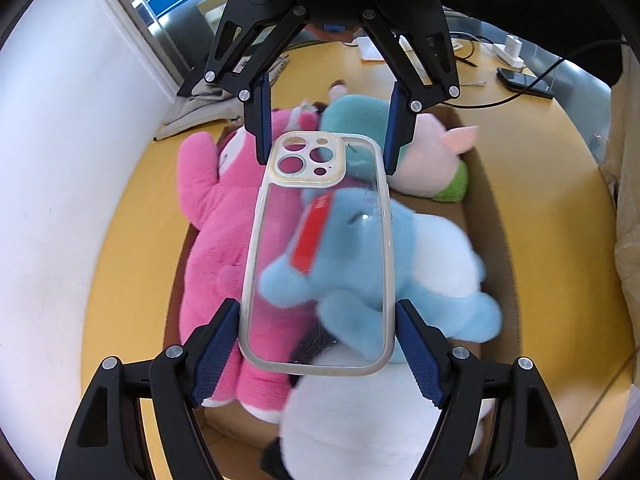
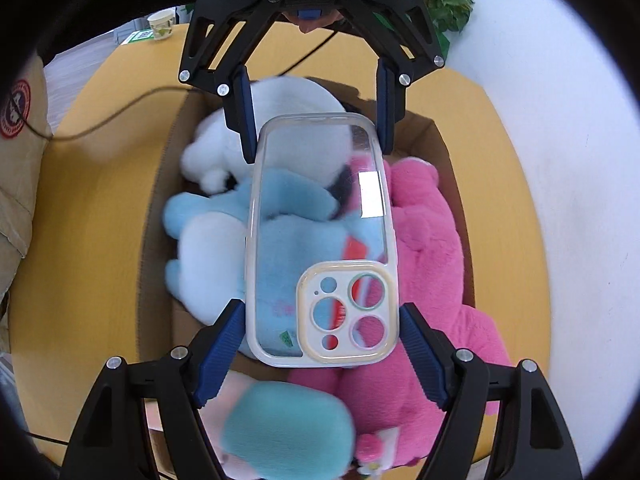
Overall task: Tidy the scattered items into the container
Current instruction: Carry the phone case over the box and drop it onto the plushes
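Both grippers clamp one clear phone case [image 1: 318, 254] from opposite ends, left gripper [image 1: 318, 320] and right gripper [image 2: 322, 320], holding it above, apparently clear of, the plush toys [image 1: 224, 240] filling the cardboard box [image 1: 496, 240]

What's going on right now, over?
Left gripper and right gripper both clamp the clear phone case. Case above the cardboard box of plush toys. Nothing blocking.

clear phone case [image 1: 320, 256] held level over cardboard box [image 1: 496, 240] packed with plush toys [image 1: 216, 216]
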`<action>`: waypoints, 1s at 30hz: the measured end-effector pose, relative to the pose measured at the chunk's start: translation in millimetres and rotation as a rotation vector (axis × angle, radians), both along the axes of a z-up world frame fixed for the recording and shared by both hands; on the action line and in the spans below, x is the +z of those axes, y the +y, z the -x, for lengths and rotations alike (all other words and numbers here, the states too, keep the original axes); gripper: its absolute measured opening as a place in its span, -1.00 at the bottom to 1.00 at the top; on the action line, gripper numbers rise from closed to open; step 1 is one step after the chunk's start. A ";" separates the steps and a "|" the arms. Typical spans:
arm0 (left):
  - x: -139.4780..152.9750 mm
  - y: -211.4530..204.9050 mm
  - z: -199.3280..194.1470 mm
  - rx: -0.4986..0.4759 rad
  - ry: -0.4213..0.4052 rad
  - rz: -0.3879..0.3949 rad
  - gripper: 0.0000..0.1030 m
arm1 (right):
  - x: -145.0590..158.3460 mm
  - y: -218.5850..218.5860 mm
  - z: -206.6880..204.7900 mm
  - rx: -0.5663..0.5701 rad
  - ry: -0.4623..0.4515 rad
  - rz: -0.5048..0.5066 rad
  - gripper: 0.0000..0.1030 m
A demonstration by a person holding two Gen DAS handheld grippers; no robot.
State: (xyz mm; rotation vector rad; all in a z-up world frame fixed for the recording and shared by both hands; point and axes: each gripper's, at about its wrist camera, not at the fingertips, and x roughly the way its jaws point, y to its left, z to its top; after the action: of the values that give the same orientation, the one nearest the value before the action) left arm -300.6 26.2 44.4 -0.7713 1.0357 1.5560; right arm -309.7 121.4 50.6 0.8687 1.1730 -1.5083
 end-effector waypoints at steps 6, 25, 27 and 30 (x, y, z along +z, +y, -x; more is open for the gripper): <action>-27.9 6.9 39.7 0.033 -0.049 0.036 0.60 | -24.2 -0.4 43.7 -0.037 -0.037 -0.012 0.50; 25.9 -30.0 12.0 0.212 0.009 -0.110 0.69 | 0.9 36.6 -5.2 -0.237 0.060 0.076 0.55; 29.7 -32.3 7.8 0.255 0.033 -0.105 0.78 | 10.5 45.1 -30.4 -0.261 0.093 0.122 0.55; 32.8 -37.0 3.9 0.374 0.043 -0.136 0.78 | 12.4 43.9 -47.5 -0.294 0.128 0.165 0.55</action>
State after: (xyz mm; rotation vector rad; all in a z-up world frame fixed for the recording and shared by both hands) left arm -304.5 -10.8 77.2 -0.8740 0.8374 1.9470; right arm -262.2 165.3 63.0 0.8698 1.0256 -1.8955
